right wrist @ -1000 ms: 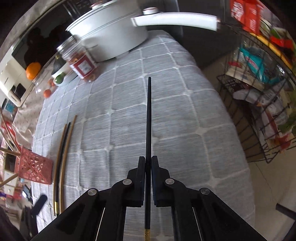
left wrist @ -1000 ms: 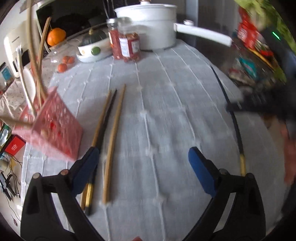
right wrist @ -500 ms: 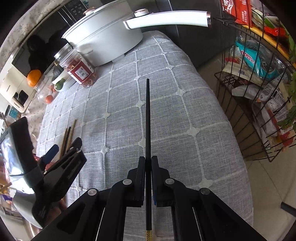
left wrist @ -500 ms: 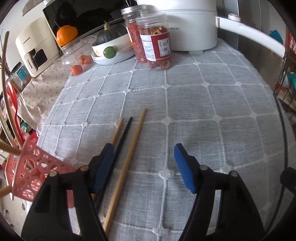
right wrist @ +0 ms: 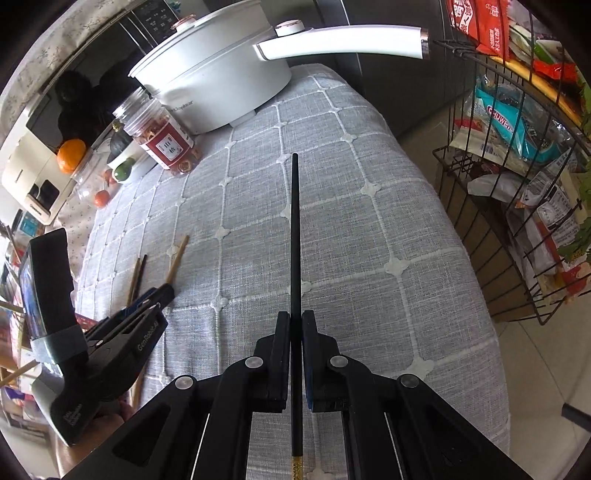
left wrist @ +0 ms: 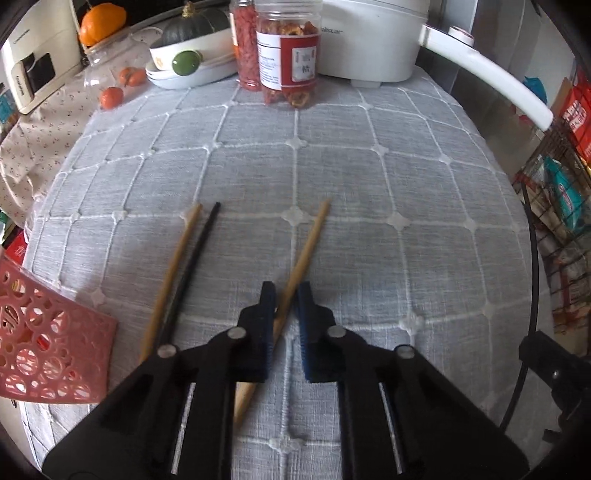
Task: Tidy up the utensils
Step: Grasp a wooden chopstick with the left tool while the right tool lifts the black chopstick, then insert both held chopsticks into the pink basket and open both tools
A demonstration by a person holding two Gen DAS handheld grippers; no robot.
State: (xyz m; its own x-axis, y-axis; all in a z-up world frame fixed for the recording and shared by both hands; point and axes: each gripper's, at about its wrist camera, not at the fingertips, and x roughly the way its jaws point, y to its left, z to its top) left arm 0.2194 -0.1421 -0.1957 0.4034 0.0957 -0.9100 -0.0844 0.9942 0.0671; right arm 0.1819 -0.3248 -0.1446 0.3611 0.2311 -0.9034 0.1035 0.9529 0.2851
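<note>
Cloth (left wrist: pixel 369 192) centre lies open — jars (left wrist: pixel 288 55), pot (left wrist: pixel 369 33) behind.

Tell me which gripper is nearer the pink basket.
Left. The left gripper, shut on a wooden chopstick, sits beside the pink basket; the right gripper holds a black chopstick farther off.

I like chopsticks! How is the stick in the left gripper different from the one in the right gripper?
The wooden chopstick is pale tan; the black chopstick is dark with a gold end. The left gripper holds the wooden one slanted across its fingers; the right gripper holds the black one straight ahead. Both are thin, tapered and clamped.
</note>
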